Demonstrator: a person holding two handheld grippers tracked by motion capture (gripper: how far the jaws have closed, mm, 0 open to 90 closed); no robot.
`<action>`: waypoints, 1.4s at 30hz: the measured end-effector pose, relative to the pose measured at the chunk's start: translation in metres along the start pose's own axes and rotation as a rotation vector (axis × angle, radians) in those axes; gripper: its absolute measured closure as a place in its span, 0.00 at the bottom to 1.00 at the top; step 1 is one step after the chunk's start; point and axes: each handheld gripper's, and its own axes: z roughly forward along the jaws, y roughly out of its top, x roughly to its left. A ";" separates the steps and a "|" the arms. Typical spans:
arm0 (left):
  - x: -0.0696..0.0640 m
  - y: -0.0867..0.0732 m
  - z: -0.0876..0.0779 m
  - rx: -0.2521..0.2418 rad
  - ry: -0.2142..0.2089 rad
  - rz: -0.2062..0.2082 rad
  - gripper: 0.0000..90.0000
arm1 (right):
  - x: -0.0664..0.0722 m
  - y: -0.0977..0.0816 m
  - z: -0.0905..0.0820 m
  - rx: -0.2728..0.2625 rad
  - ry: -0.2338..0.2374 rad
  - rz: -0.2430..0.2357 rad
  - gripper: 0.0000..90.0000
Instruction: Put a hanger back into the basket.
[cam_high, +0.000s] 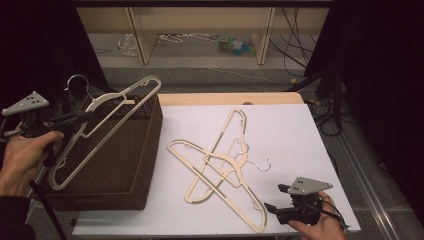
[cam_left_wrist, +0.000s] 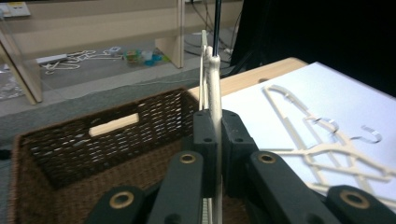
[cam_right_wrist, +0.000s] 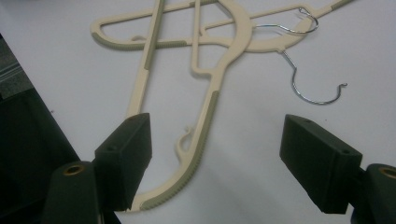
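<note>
A cream plastic hanger (cam_high: 102, 100) with a metal hook hangs tilted over the brown wicker basket (cam_high: 145, 150). My left gripper (cam_high: 90, 118) is shut on it near its neck. In the left gripper view the jaws (cam_left_wrist: 215, 135) pinch the hanger (cam_left_wrist: 215, 88) edge-on above the basket (cam_left_wrist: 70, 144). Two more cream hangers (cam_high: 232, 165) lie crossed on the white table top. My right gripper (cam_high: 274, 197) rests at the table's near right edge and is open. In the right gripper view (cam_right_wrist: 222, 161) one hanger's end (cam_right_wrist: 205, 126) lies on the table between the spread jaws, untouched.
The white sheet (cam_high: 280, 135) covers the table, and a wooden strip (cam_high: 225, 98) shows at its far edge. The basket stands at the table's left end. Wooden shelving (cam_high: 200, 25) and cables stand on the floor beyond. Dark drapes flank both sides.
</note>
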 end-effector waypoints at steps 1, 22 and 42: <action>0.000 0.000 0.000 0.000 0.000 0.000 0.95 | 0.000 0.000 0.000 0.000 0.000 0.000 0.29; 0.039 -0.049 0.009 0.069 -0.051 -0.001 0.95 | 0.000 -0.001 0.001 0.022 0.013 -0.001 0.29; 0.051 -0.099 0.047 0.237 0.146 -0.058 0.91 | 0.001 -0.001 0.002 0.024 0.015 0.000 0.29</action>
